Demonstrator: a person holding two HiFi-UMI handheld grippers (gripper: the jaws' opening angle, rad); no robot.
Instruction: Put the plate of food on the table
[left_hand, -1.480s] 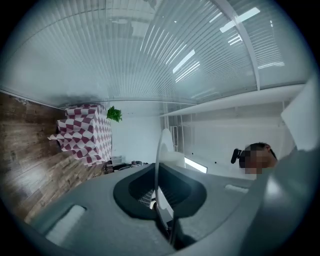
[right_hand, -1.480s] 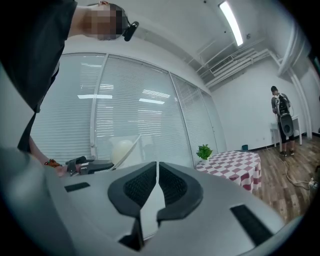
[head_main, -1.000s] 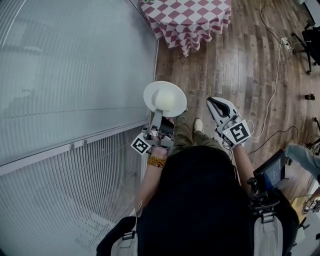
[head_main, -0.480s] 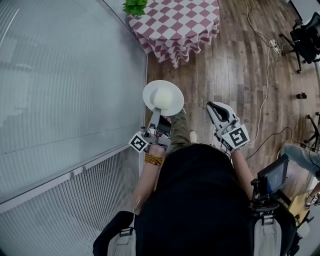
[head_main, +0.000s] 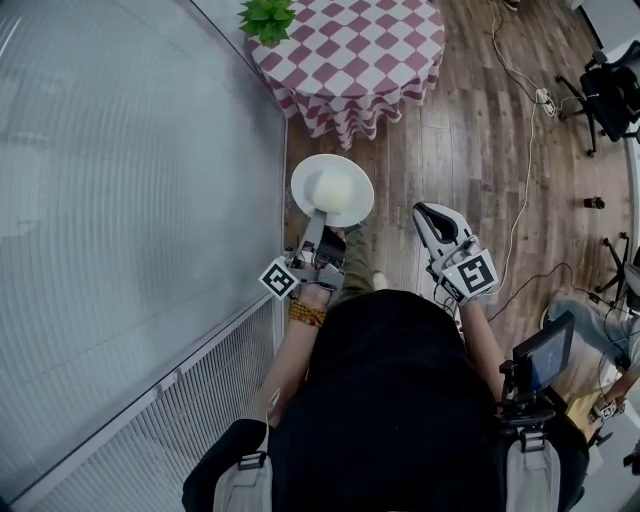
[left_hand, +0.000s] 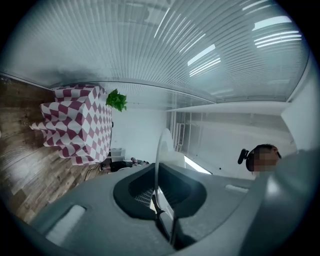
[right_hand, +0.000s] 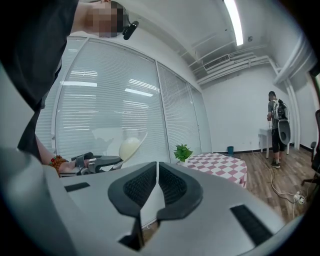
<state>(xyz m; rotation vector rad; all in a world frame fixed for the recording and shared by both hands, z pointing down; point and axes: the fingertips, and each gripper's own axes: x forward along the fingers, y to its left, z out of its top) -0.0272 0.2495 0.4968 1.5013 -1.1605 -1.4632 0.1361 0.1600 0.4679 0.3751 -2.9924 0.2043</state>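
A white plate with a pale rounded mound of food on it is held out level over the wooden floor, its near rim pinched in my left gripper. In the left gripper view the plate shows edge-on between the shut jaws. My right gripper hangs to the right of the plate, jaws shut with nothing between them. The table, round with a red-and-white checked cloth, stands ahead of the plate; it also shows in the left gripper view and the right gripper view.
A glass wall with blinds runs along my left. A green potted plant sits at the table's left edge. A white cable trails over the floor to the right, near an office chair. A person stands far off.
I have moved forward: the checked table has come closer and more of it, with the plant, is in view. The plate stays in the left gripper; the right gripper keeps its place.
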